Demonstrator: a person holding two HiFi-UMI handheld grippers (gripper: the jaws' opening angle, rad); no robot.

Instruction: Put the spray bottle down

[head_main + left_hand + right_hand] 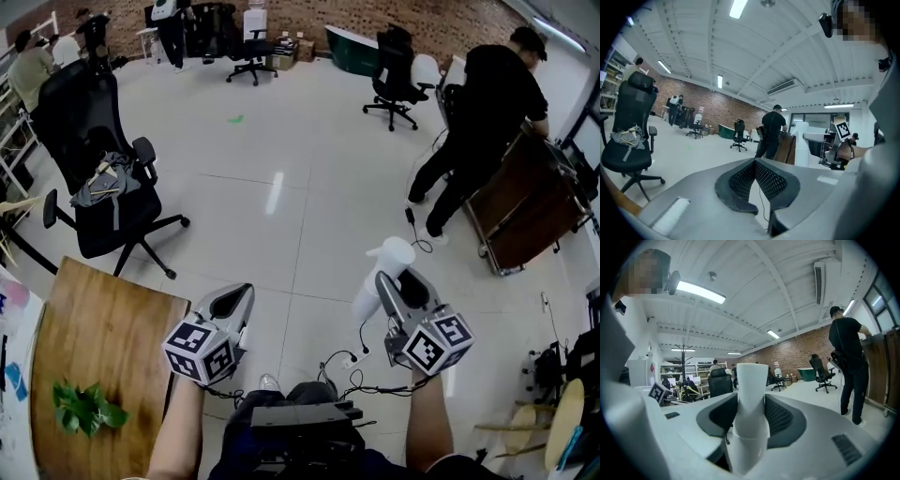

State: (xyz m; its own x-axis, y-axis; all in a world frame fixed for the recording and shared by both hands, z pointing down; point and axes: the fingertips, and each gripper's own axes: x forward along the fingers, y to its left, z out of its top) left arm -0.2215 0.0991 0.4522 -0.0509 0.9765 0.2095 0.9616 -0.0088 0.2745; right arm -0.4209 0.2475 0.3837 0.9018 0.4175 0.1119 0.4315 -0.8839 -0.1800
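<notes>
A white spray bottle is held above the floor in my right gripper, whose jaws are shut on its neck. In the right gripper view the bottle stands upright between the dark pads, with its head rising above them. My left gripper hangs to the left at about the same height, shut with nothing in it. The left gripper view shows its ribbed pads meeting at the tip. The bottle also shows at the right of that view.
A wooden table with a small green plant lies at my lower left. A black office chair stands beyond it. A person in black leans over a wooden cart at the right. Cables trail on the pale floor.
</notes>
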